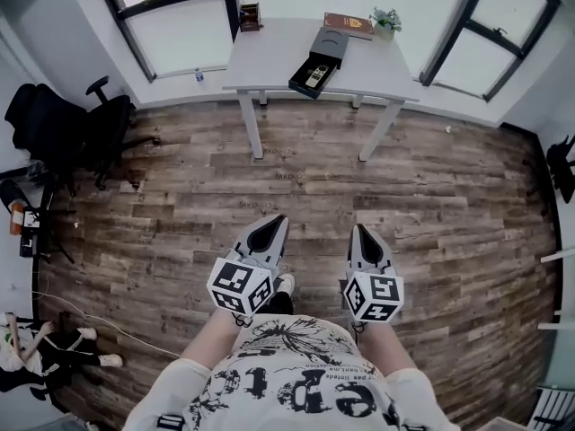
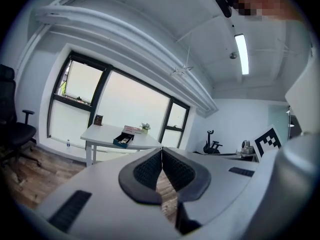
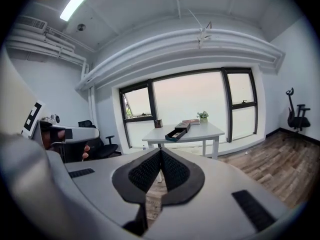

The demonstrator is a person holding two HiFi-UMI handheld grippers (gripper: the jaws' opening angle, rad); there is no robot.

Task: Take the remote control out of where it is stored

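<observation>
A remote control (image 1: 316,74) lies inside an open black box (image 1: 309,80) on the white table (image 1: 278,57) far ahead by the windows. The box's lid (image 1: 331,44) rests just behind it. In the left gripper view the box (image 2: 122,139) is small on the table, and the right gripper view shows the box (image 3: 176,132) likewise. My left gripper (image 1: 269,233) and right gripper (image 1: 366,242) are held side by side near my body above the wooden floor, well short of the table. Both are shut with nothing between their jaws.
On the table also stand a brown book (image 1: 349,25), a small potted plant (image 1: 385,20) and a dark small object (image 1: 250,16). A black office chair (image 1: 103,124) stands at the left. A water bottle (image 1: 199,76) sits on the floor by the window.
</observation>
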